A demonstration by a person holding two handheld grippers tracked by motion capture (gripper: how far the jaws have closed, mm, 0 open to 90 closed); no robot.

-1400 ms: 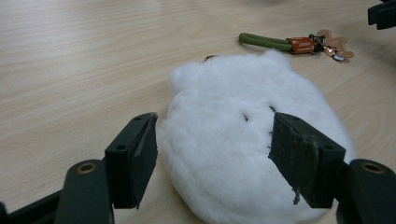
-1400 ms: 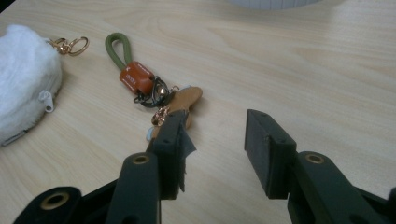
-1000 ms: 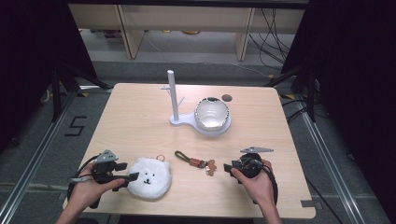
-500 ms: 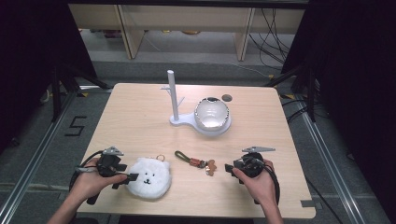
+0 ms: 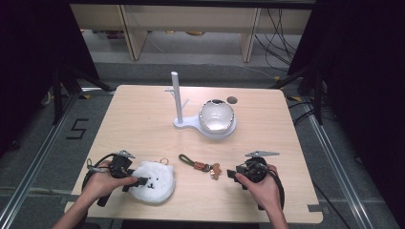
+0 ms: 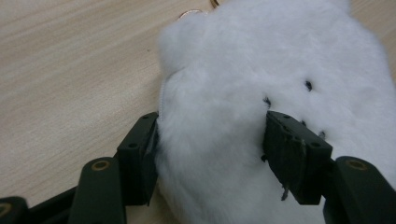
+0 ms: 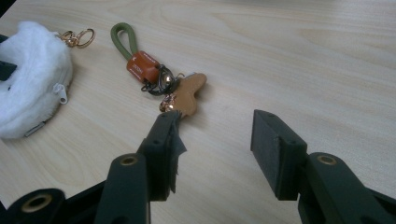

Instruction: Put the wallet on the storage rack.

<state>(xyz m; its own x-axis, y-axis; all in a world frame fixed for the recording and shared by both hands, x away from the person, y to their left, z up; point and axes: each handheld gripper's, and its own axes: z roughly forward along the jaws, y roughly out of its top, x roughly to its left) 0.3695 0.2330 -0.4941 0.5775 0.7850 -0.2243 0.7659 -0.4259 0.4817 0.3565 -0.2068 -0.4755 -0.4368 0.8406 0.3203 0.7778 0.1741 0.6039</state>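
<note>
A white plush pouch (image 5: 153, 182) with a small stitched face lies near the table's front left. My left gripper (image 5: 138, 179) stands open with a jaw on each side of the pouch (image 6: 233, 88), both touching the fur. A keychain (image 5: 200, 166) with a green loop, an orange tag and a tan charm lies at the front centre. My right gripper (image 5: 234, 172) rests just right of it, open and holding nothing. In the right gripper view the keychain (image 7: 159, 77) lies just beyond the left jaw of that gripper (image 7: 215, 135), and the pouch (image 7: 32, 84) is at far left.
A white stand (image 5: 177, 98) with an upright post and a silver bowl (image 5: 216, 116) on its base sits mid-table at the back. A small dark disc (image 5: 232, 100) lies behind the bowl. The wooden table (image 5: 138, 124) ends close to both hands at the front.
My left gripper has slid right, so its jaws now sit around the white pouch. The right gripper and keychain have stayed put.
</note>
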